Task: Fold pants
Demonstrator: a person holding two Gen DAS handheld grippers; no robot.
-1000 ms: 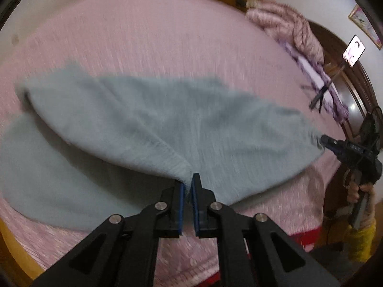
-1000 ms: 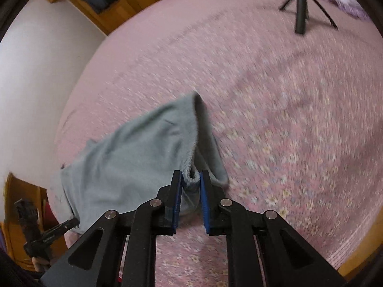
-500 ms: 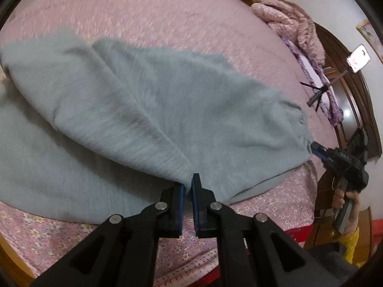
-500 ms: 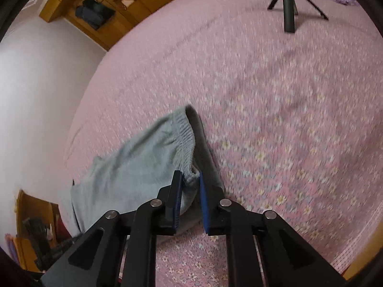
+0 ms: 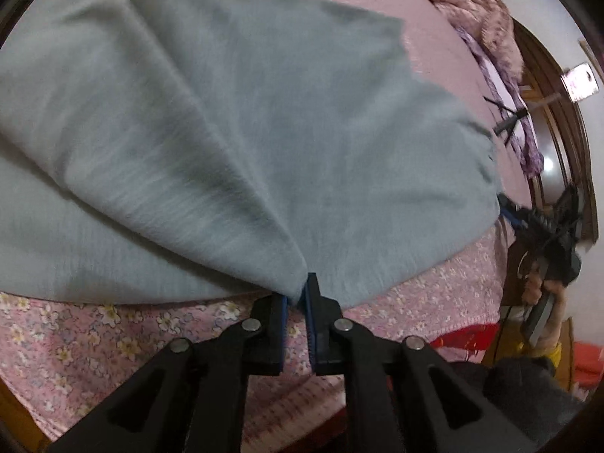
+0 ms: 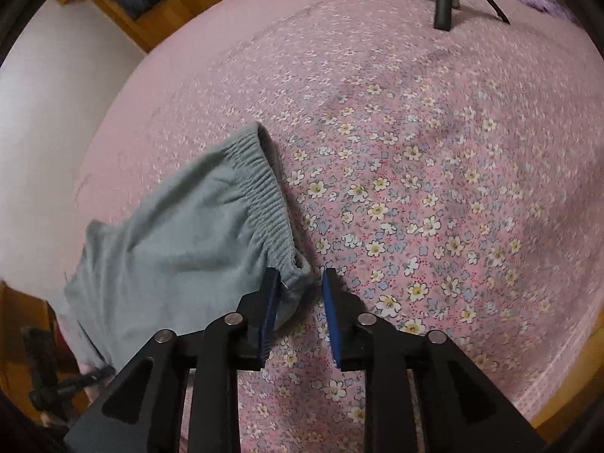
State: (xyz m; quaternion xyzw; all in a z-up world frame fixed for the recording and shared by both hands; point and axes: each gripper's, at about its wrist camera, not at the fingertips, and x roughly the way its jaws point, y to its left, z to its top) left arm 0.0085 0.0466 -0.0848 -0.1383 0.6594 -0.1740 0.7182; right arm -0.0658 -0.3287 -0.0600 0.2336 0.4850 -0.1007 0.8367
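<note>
Since the earlier frame, right gripper (image 6: 300,294) jaws are opening off soft grey-green knit pants (image 5: 264,132) waistband; left gripper (image 5: 296,298), lower, still pinches, starting to part. Fold laid.

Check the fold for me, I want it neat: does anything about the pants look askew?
Mostly tidy. The grey pants lie folded over on the pink floral bedspread. One oddity: the waistband corner bunches up between the right gripper's opening jaws instead of lying flat.
</note>
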